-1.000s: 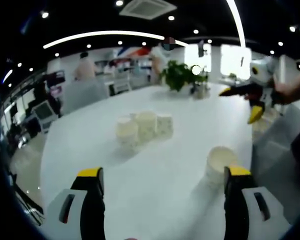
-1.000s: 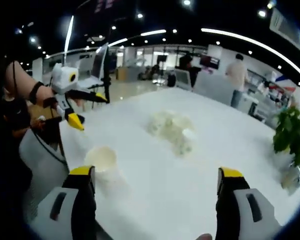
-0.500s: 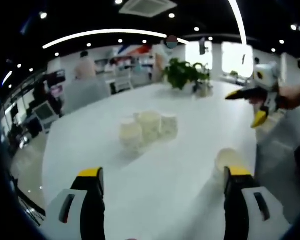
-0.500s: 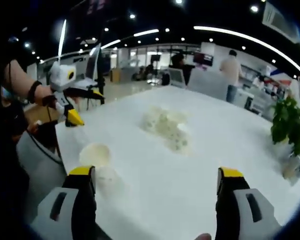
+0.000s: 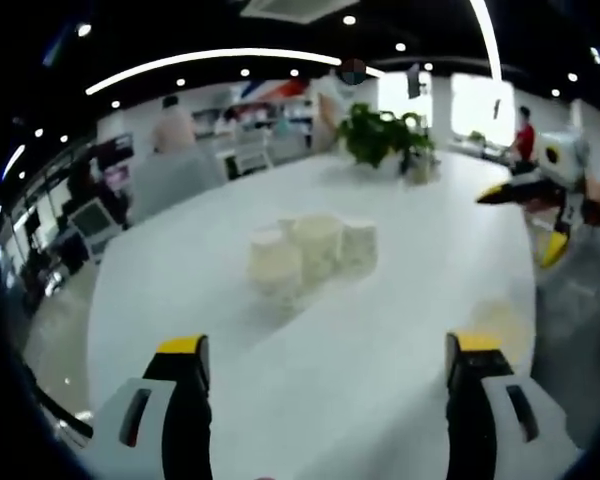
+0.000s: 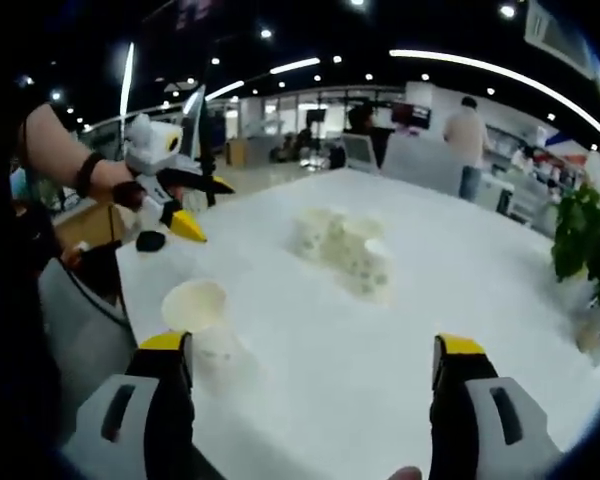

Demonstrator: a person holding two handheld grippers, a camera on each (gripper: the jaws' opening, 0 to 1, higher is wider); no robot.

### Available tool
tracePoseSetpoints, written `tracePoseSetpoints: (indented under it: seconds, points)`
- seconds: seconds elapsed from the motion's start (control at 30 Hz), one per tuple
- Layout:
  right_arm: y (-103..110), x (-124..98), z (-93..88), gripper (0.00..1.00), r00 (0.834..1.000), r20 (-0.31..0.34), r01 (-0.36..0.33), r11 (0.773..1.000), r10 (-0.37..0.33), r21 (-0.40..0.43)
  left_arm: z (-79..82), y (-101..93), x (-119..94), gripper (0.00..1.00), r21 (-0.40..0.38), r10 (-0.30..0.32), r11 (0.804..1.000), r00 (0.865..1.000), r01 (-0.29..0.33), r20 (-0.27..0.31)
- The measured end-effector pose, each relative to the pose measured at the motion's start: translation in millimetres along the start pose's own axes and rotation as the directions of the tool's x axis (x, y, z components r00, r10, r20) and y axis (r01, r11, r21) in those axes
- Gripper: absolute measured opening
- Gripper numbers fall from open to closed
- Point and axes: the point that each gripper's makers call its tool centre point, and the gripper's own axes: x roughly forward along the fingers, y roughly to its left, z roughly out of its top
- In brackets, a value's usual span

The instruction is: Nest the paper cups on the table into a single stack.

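Several white paper cups [image 5: 312, 253] stand huddled together in the middle of the white table [image 5: 180, 300]; the right gripper view has the same cluster [image 6: 346, 250]. A single cup [image 6: 195, 306] stands apart near the table edge, just beyond my right gripper's left jaw. In the left gripper view that lone cup [image 5: 497, 320] is a blur by the right jaw. My left gripper [image 5: 328, 345] is open and holds nothing. My right gripper [image 6: 312, 343] is open too. Each shows in the other's view, held over the table edge: left gripper [image 6: 204, 205], right gripper [image 5: 525, 222].
A potted plant [image 5: 383, 135] stands at the far end of the table, also at the right in the right gripper view [image 6: 586, 240]. A person's arm [image 6: 65, 160] holds the left gripper. Chairs, desks and people lie beyond the table.
Both cameras have shifted. The left gripper has come in over the table edge towards the lone cup. In the left gripper view the cup cluster looks nearer and the lone cup has slid right.
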Motion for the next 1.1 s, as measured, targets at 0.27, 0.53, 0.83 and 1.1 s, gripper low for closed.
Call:
tracePoseSetpoints:
  seconds: [0.27, 0.53, 0.83, 1.1]
  points:
    - [9.3, 3.3, -11.6, 0.97, 0.999, -0.009, -0.039, 0.999, 0.040, 0.017, 12.2, 13.6, 18.5, 0.96, 0.037, 0.000, 0.999, 1.000, 0.000, -0.018]
    - [4.8, 3.0, -14.3, 0.97, 0.999, -0.007, -0.033, 0.999, 0.033, 0.035, 28.2, 19.4, 35.6, 0.96, 0.098, -0.022, 0.995, 0.999, 0.025, -0.031]
    - [1.3, 7.0, -12.3, 0.97, 1.000, -0.018, -0.021, 1.000, 0.021, -0.008, 33.0, 20.9, 48.1, 0.97, 0.134, -0.047, 0.990, 0.998, 0.053, -0.049]
    - [9.7, 12.8, -10.1, 0.96, 0.999, -0.013, -0.046, 0.999, 0.046, -0.006, 31.3, 31.2, 60.0, 0.97, 0.108, -0.042, 0.993, 0.997, 0.049, -0.061]
